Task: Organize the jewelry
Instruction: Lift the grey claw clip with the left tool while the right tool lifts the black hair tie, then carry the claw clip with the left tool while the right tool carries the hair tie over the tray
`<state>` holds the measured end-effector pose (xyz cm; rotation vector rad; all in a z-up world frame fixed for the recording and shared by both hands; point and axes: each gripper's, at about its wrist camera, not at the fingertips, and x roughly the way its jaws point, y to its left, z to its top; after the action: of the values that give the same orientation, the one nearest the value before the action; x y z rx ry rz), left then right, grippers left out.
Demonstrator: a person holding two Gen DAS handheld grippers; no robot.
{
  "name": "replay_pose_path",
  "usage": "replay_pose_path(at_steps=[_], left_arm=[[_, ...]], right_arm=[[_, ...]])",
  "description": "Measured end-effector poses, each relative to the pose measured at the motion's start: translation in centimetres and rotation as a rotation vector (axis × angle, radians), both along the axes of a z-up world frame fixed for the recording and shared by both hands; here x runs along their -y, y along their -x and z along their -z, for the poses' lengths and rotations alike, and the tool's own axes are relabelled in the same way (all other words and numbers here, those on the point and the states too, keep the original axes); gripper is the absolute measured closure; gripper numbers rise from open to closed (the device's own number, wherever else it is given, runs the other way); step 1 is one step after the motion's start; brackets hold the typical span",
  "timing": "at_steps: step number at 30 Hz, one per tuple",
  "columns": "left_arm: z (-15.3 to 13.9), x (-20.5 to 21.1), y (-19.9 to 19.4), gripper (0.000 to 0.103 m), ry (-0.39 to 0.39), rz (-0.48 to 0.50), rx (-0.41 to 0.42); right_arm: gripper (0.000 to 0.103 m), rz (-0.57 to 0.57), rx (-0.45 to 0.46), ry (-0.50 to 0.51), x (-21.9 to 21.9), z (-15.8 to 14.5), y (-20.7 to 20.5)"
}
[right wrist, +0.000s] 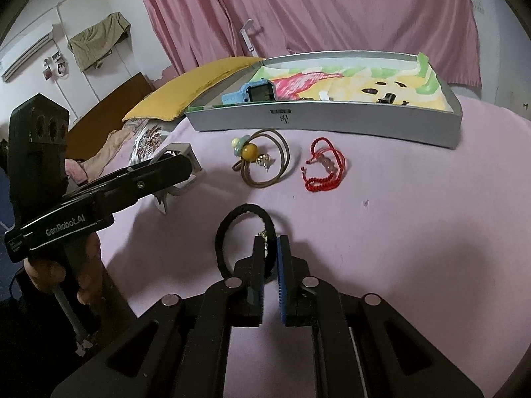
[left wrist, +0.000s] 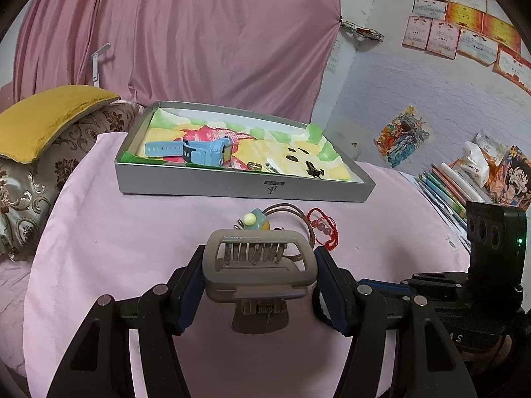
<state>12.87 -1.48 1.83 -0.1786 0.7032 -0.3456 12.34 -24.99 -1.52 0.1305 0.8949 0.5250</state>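
Taupe hair clip (left wrist: 259,265) clamped, black band (right wrist: 244,242) pinched

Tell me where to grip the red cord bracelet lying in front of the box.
Grip the red cord bracelet at its near braided edge, descending from above with fingers straddling the cord. It lies flat and limp on the pink blanket, and the beads would likely slip.

We were working in a home bedroom. The work surface was a bed covered with a pink sheet (right wrist: 415,232), with a yellow pillow (left wrist: 49,116) at its head. A pink curtain (left wrist: 199,33) hung behind it. Award certificates (left wrist: 464,30) and a cartoon sticker (left wrist: 401,136) were fixed to the wall, books (left wrist: 444,189) lay stacked alongside, and an air conditioner (right wrist: 26,49) was mounted high up.
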Motion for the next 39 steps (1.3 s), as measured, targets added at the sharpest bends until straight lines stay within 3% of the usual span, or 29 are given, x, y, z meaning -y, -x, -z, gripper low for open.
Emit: replay_pose_path(at_steps=[2, 5, 8, 18, 31, 39], left_arm=[[0.2, 0.1, 0.1, 0.043, 0.003, 0.000, -0.003], [0.3, 0.2, 0.2, 0.043, 0.007, 0.001, -0.006], [0.3, 0.3, 0.3, 0.043, 0.010, 0.003, -0.005], [0.2, 0.5, 0.5, 0.043, 0.021, 0.009, 0.008], [-2.3, 1.2, -0.6, 0.043, 0.040, -0.024, 0.136], [-5.6, 2.0, -3.8, 0.043, 0.031, -0.107, 0.329]], right_arm=[[0.088, -0.002, -0.006, 0.000, 0.2, 0.1, 0.2], [0.088, -0.004, -0.005, -0.001, 0.2, 0.2, 0.5], [0.094, 0.001, -0.001, 0.004, 0.2, 0.2, 0.6], [0.099, 0.016, 0.035, 0.043, -0.5, 0.2, -0.1], [0.099, 0.079, 0.305, -0.015, 1.4, -6.4, -0.4], [0.099, 0.164, 0.510, -0.091, 3.1, -10.5, -2.6]])
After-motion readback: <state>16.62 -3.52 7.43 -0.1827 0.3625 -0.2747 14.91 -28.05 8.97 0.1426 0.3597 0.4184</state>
